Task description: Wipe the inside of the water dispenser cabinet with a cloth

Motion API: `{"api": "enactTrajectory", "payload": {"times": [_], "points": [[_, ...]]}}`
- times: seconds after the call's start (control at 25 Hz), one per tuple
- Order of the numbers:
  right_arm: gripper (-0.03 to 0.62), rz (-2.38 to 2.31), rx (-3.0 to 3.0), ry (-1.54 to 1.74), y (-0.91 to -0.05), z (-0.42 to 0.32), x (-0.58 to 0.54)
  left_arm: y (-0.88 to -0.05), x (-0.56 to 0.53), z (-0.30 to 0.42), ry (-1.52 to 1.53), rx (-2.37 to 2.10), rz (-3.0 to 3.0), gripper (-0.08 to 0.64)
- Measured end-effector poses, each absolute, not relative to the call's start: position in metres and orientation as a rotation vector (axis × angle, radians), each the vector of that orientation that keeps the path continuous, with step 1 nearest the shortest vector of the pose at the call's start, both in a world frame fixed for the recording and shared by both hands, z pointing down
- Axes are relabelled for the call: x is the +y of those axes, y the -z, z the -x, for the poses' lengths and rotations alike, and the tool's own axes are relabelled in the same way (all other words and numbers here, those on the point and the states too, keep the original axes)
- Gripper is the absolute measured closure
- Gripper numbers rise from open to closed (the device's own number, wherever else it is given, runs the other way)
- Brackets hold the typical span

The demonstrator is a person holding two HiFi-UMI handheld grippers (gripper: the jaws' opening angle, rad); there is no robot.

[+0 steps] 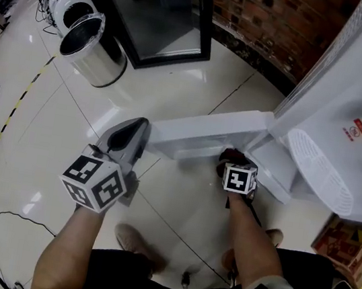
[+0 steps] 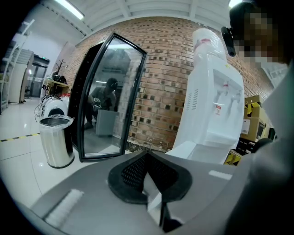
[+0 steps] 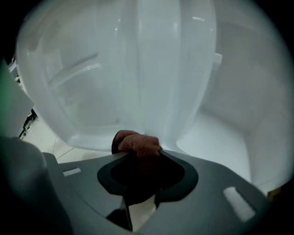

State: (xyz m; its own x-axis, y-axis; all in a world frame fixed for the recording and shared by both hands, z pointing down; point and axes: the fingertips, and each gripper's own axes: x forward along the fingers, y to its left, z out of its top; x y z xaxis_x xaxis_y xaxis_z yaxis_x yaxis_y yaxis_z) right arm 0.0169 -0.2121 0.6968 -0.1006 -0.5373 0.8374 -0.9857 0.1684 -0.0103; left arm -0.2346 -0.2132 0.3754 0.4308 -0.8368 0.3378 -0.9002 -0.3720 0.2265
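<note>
**Cloth at the cabinet mouth, gripped by the right claw**

The right gripper points steeply down at the foot of the white water dispenser. Its jaws stand partly apart and are clamped on a bunched reddish-brown cloth. In the right gripper view, the cloth bulges out past the tips of the right gripper. It sits low in front of the white cabinet, close to the front edge of the cabinet's bottom. Whether it touches the plastic cannot be told. The cabinet door is swung open to the left, and its moulded inner side fills the left half of that view.

The left gripper is held out beside the free end of the open door, well apart from the cloth. Its jaws are pressed together with nothing between them. In its own view the left gripper faces the dispenser from the side.

On the pale tiled floor, a steel bin with a liner stands toward the far left. Just beside the bin, a black-framed glass panel leans against the brick wall. A cardboard box sits at the near right of the dispenser's base. The person's shoes are on the floor below the two arms.
</note>
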Motion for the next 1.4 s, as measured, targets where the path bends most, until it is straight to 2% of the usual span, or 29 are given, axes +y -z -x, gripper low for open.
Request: {"api": "enactTrajectory", "payload": {"times": [0.56,1.04,1.4], "points": [[0.457,-1.493,-1.674,-0.918,-0.707,-0.066,-0.179,-0.376,-0.211,0.236,-0.280,-1.537,-2.296,0.560],[0.456,-1.595,-1.650,-0.959,-0.707,-0.073,-0.222,-0.376,-0.217,0.234,-0.287,-1.513,-2.324,0.560],[0.459,-1.682,-1.725,-0.863,-0.660,-0.073,-0.231,-0.376,-0.221,0.236,-0.270,-1.474,-2.336,0.560]]}}
